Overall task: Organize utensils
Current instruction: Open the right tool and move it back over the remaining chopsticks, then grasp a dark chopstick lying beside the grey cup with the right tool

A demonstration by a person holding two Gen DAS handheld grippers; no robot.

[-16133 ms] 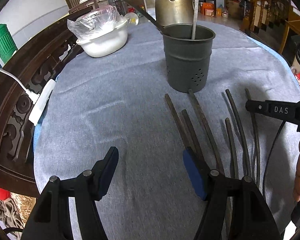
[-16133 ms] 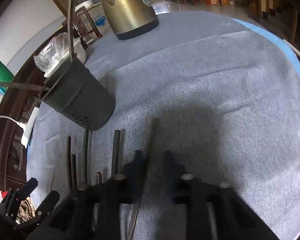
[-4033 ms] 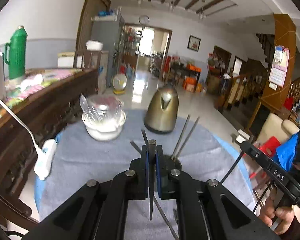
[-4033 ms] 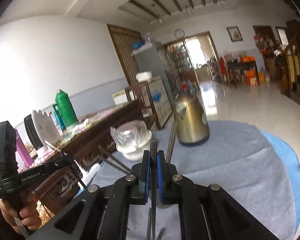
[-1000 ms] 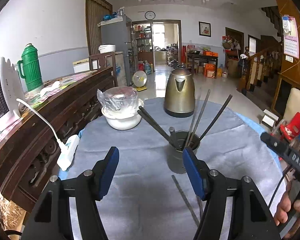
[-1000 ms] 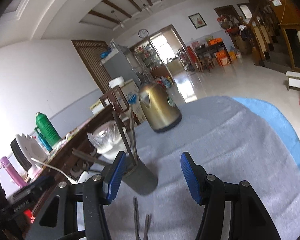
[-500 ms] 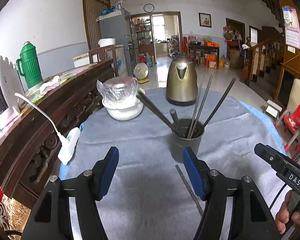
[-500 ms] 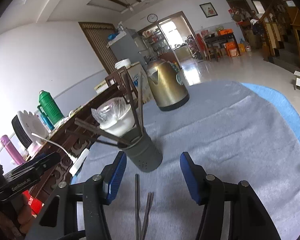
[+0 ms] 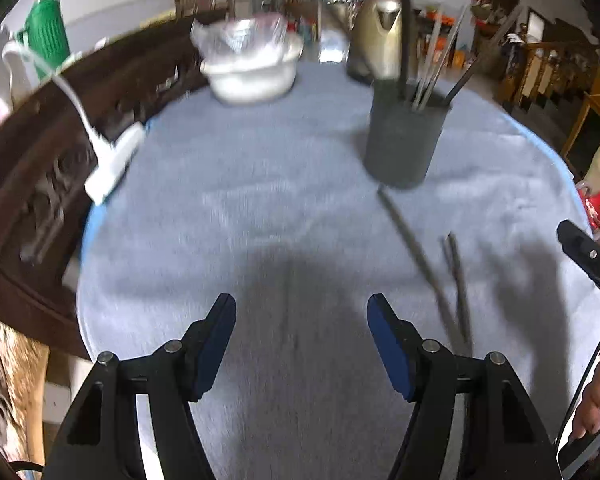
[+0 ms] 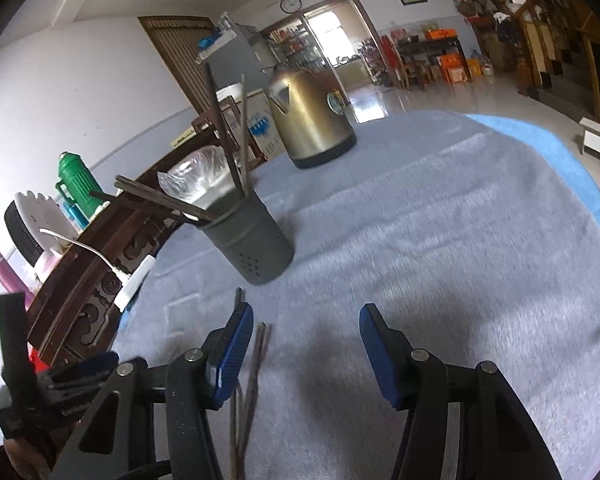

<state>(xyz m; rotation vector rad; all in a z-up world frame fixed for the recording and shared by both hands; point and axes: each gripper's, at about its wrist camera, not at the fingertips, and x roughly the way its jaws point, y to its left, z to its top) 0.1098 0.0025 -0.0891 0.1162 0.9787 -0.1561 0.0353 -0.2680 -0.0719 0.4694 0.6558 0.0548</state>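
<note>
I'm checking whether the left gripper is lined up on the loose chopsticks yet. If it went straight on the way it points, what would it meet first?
Probably bare grey tablecloth: the open left gripper frames only cloth. The dark loose chopsticks lie off to its right.

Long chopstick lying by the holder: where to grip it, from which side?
Grip the long chopstick near its middle, from above, jaws across its width. It lies flat on the cloth, its far tip at the holder, its near end beside two more chopsticks, so mid-shaft looks clearest.
</note>
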